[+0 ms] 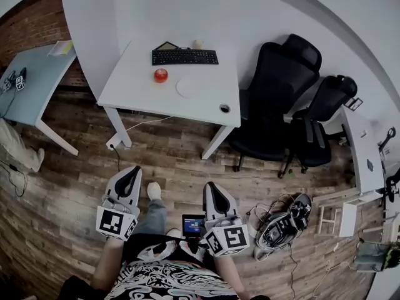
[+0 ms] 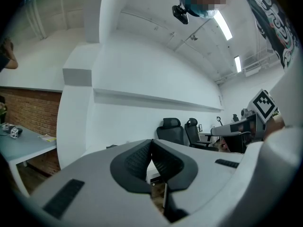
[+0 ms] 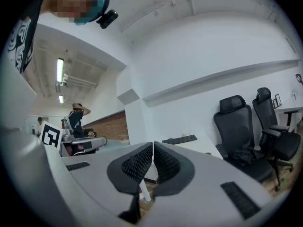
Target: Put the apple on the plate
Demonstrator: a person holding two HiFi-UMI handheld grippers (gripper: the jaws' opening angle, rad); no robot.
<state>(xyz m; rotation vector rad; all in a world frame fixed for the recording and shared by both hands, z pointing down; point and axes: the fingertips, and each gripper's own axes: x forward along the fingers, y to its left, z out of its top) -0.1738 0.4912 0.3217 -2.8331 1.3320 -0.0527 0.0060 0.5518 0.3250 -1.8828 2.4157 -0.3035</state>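
— Head view, position?
— High, facing steeply down. White desk (image 1: 134, 83) far; left gripper (image 1: 132, 170) and right gripper (image 1: 210, 186) near.
— Gripper views?
— Low, just behind each one's jaws, facing level. All three views share the black chairs (image 1: 275, 92), right of the desk.

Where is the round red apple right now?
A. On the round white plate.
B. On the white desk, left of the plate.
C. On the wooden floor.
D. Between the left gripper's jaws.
B: the head view shows the round red apple on the white desk, just left of the round white plate and apart from it; the left gripper and right gripper are both shut and empty.
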